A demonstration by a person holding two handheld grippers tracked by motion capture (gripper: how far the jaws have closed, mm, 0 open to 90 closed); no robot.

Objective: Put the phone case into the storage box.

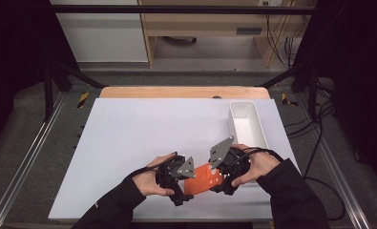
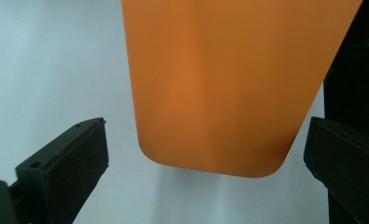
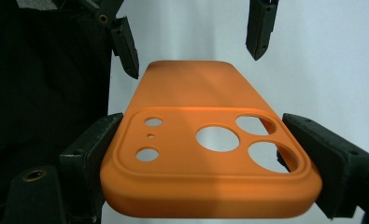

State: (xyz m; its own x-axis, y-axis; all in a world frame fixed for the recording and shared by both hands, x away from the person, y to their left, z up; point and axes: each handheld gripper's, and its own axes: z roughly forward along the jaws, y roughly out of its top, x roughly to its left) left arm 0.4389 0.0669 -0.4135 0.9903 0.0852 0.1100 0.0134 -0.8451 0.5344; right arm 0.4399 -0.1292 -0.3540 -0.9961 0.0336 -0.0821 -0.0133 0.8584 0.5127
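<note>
Orange phone case [image 3: 205, 154] clamped in right gripper [image 3: 210, 158], left gripper [image 2: 205, 158] spread around its far end.

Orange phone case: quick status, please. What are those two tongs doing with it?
Right tongs shut on the orange phone case, camera-hole end. Left tongs open, jaws either side of its plain end, not touching. White bin off to the side, nothing in the way.
</note>
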